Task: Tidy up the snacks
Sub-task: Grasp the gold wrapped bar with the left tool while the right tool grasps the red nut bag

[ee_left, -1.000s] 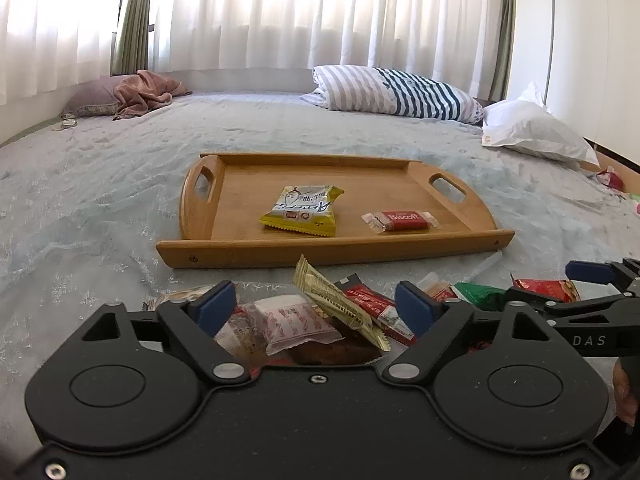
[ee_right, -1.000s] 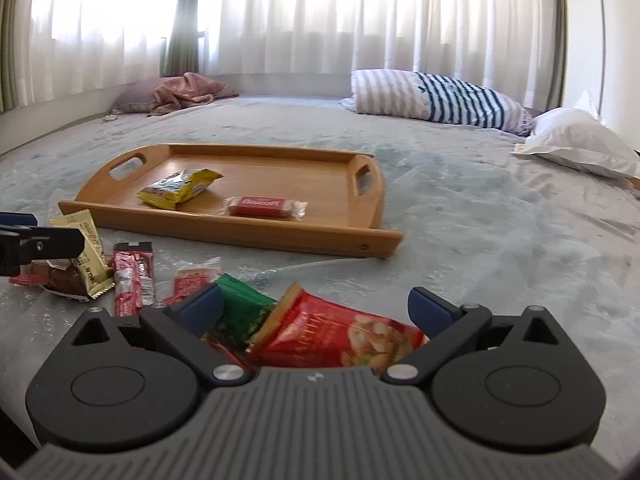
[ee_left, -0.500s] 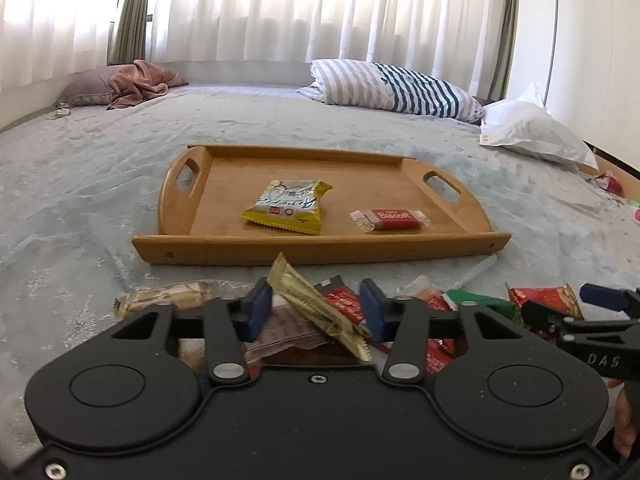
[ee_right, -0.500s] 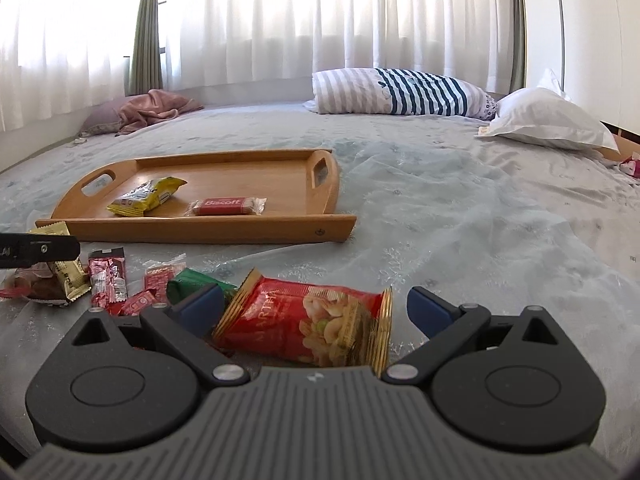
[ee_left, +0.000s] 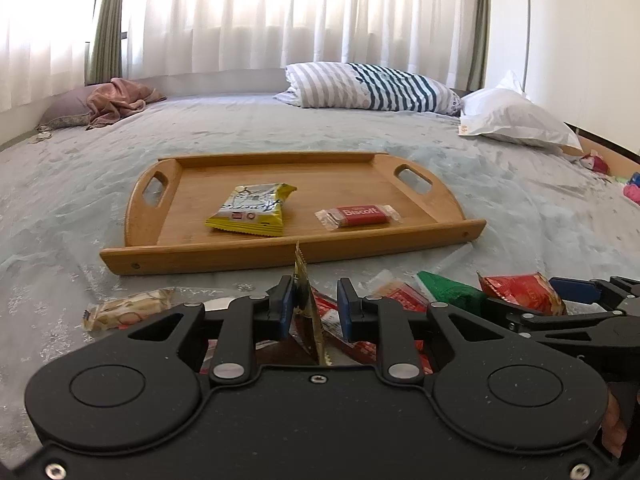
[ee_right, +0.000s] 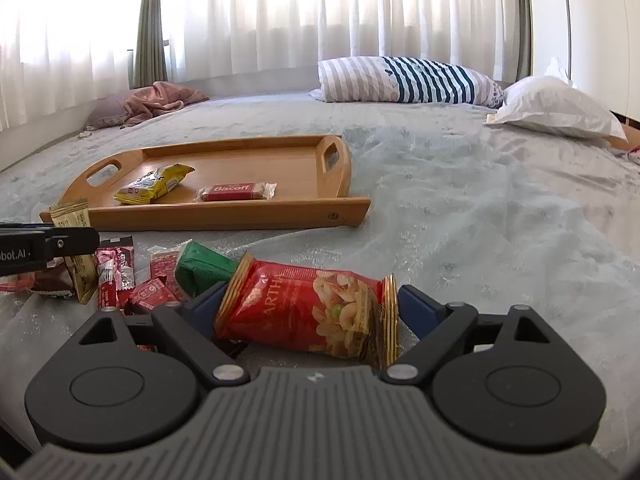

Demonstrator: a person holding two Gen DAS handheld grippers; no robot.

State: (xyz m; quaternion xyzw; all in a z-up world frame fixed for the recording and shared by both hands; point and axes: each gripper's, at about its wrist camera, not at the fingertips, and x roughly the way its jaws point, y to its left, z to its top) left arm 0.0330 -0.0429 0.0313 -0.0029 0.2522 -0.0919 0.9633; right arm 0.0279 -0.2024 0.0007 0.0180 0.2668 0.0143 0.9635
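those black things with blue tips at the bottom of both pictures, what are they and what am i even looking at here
Each is a hand-held gripper: a person carries one per hand, with a wide-angle camera looking forward along its two fingers. One picture is from the left gripper, the other from the right gripper.

Both look over a bed. On it sits a wooden tray already holding a yellow packet and a red Biscoff biscuit. In front of the tray lies a loose heap of snacks.

The left gripper's jaws are closing on a thin gold sachet, which stands on edge between them. The right gripper's jaws are closing more slowly around a red nut bag; whether they press it yet, I can't tell.
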